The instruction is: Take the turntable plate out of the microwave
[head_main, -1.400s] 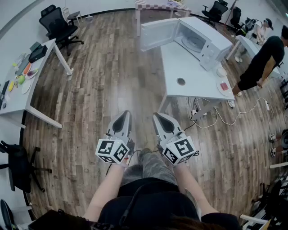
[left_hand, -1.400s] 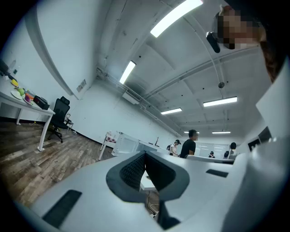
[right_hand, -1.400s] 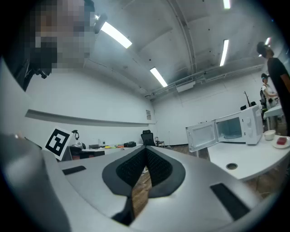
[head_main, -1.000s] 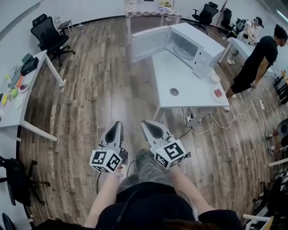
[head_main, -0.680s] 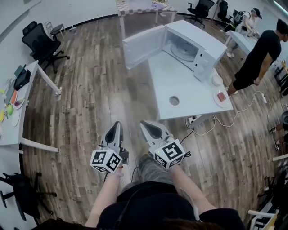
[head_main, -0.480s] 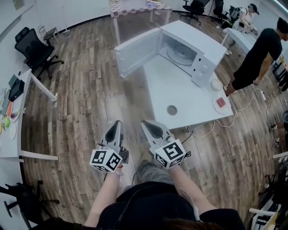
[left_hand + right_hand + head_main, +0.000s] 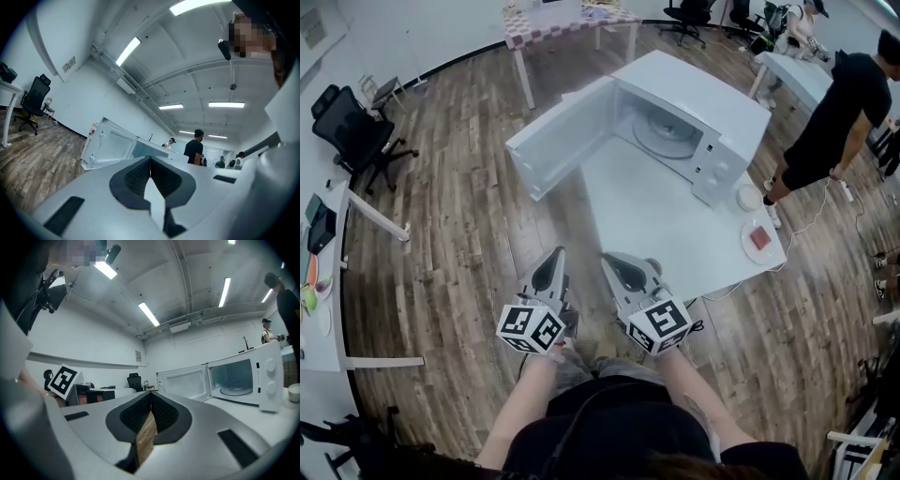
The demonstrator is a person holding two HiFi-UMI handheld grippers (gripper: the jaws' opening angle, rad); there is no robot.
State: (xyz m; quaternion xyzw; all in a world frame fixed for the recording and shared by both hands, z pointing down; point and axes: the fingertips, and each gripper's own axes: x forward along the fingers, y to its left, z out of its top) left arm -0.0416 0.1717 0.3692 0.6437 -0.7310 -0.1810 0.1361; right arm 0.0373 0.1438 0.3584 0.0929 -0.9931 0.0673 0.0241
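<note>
While the door (image 7: 555, 152) stands open, plate (image 7: 665, 137) sits inside microwave (image 7: 719, 105) on table (image 7: 675, 234). Left gripper (image 7: 554, 256) and right gripper (image 7: 614, 261): jaws pressed together, nothing between them, side by side at table's near edge, well apart from microwave.

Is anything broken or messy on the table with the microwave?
No, nothing stands out. The door of the microwave is wide open, and the turntable plate lies flat inside. The table shows no spill.
</note>
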